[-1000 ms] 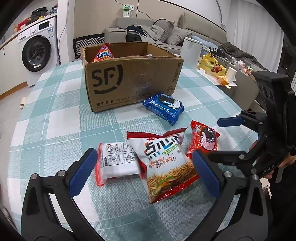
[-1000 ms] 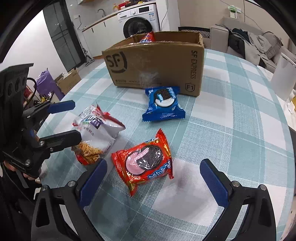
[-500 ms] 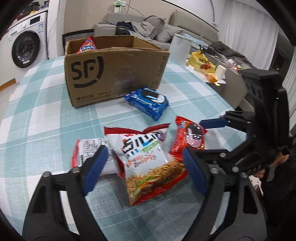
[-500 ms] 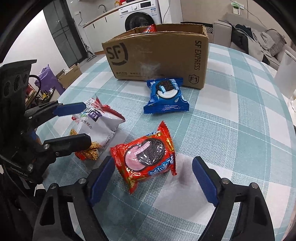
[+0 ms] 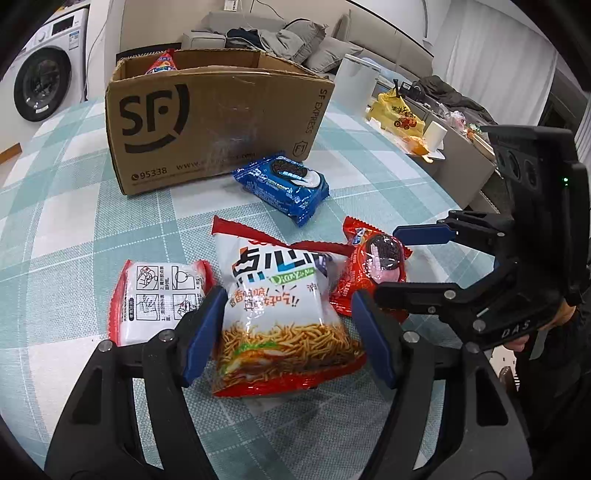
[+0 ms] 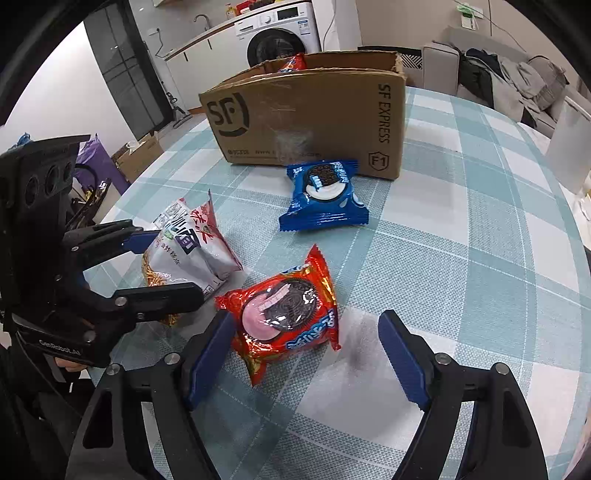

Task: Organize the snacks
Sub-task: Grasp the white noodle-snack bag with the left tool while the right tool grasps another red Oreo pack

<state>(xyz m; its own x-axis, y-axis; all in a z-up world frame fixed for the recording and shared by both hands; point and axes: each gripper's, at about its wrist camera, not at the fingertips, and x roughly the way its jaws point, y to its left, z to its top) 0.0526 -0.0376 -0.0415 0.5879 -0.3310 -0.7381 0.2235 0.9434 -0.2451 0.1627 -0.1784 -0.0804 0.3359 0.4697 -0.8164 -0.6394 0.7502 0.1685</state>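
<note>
Washing machine (image 6: 281, 37) by wall, grey sofa (image 5: 280, 40) behind, white curtains (image 5: 491, 66) right.

Home, open-plan living area: washing machine (image 6: 282, 38), sofa (image 5: 280, 35) with cushions, checked-cloth table (image 6: 461, 229).

cardboard box (image 5: 218, 122) on table (image 5: 66, 229), cookie pack (image 5: 282, 184) before it, noodle bag (image 5: 284, 317) nearer
</note>
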